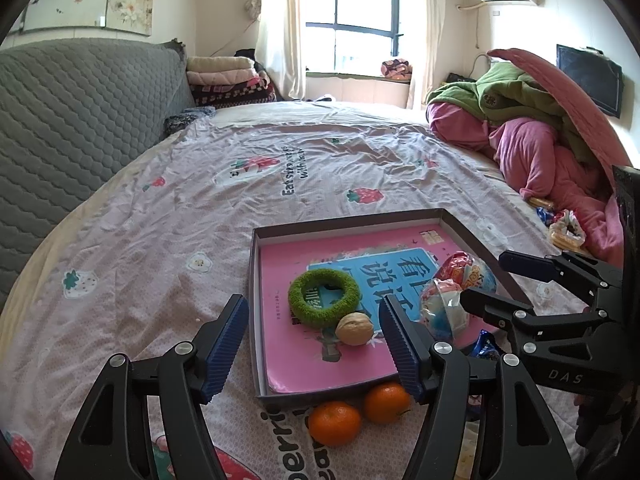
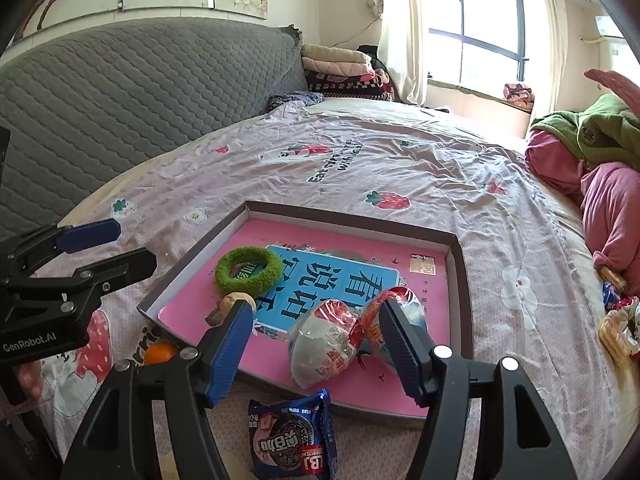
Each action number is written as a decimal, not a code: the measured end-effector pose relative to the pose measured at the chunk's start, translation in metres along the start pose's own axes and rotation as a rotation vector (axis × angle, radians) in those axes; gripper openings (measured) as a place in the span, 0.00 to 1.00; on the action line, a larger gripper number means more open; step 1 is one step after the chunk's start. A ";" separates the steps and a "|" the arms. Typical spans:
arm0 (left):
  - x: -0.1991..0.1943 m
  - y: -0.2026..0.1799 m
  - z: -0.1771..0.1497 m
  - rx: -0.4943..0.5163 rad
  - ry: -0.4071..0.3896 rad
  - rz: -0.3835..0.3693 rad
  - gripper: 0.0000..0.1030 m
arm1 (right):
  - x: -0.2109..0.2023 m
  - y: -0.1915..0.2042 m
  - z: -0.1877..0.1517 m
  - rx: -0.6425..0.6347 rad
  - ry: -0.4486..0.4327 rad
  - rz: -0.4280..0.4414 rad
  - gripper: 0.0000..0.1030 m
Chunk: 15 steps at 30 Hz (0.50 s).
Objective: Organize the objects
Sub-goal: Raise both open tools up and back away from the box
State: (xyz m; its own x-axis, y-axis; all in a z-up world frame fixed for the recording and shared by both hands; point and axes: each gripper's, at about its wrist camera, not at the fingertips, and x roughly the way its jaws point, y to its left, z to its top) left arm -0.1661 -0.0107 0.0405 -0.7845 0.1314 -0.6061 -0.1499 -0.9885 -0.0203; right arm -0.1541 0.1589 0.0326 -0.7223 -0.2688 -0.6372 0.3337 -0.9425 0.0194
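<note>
A shallow grey box (image 1: 256, 320) (image 2: 460, 280) lies on the bed, lined with a pink book. In it are a green fuzzy ring (image 1: 324, 294) (image 2: 248, 268), a walnut (image 1: 354, 328) (image 2: 232, 304) and a wrapped egg-shaped toy in two halves (image 1: 452, 292) (image 2: 328, 344). Two oranges (image 1: 360, 412) lie on the sheet just before the box; one shows in the right wrist view (image 2: 160, 353). A blue biscuit packet (image 2: 292, 436) lies at the box's near edge. My left gripper (image 1: 312, 344) is open and empty above the box's near side. My right gripper (image 2: 316, 348) is open around the toy.
A heap of pink and green bedding (image 1: 540, 128) fills the right side of the bed. Snack packets (image 1: 564, 230) (image 2: 618, 328) lie beside it. A grey quilted headboard (image 1: 80, 112) runs along the left, with folded blankets (image 1: 228, 80) at the far corner.
</note>
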 end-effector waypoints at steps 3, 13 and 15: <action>0.000 0.000 0.000 0.000 0.003 -0.006 0.67 | -0.003 -0.003 0.001 0.017 -0.013 0.016 0.65; -0.003 -0.002 0.001 0.010 -0.017 0.005 0.68 | -0.021 -0.002 0.005 0.024 -0.076 0.013 0.76; -0.005 -0.001 0.002 0.005 -0.021 0.004 0.68 | -0.023 -0.003 0.006 0.029 -0.088 0.009 0.76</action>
State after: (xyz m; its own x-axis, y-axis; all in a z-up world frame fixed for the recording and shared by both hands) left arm -0.1636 -0.0100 0.0449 -0.7973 0.1287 -0.5897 -0.1495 -0.9887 -0.0138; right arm -0.1421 0.1671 0.0524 -0.7705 -0.2924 -0.5664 0.3233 -0.9451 0.0480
